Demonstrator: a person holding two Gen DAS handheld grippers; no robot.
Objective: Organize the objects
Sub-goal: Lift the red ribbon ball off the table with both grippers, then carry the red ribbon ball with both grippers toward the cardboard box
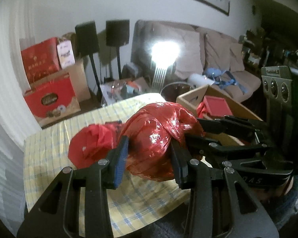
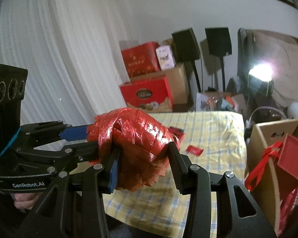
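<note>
Item: red ribbon bundle (image 1: pixel 159 138), pinched by my left gripper (image 1: pixel 149 158) and right gripper (image 2: pixel 143 158); keep squeeze even, carry toward cardboard box (image 1: pixel 190 97) at two o'clock.

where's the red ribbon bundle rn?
The red ribbon bundle is held between both grippers, left gripper and right gripper, above the checked tablecloth, left of the cardboard box.

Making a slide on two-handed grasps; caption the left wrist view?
Both grippers, left and right, clamp a red ribbon bundle above the checked tablecloth.
</note>
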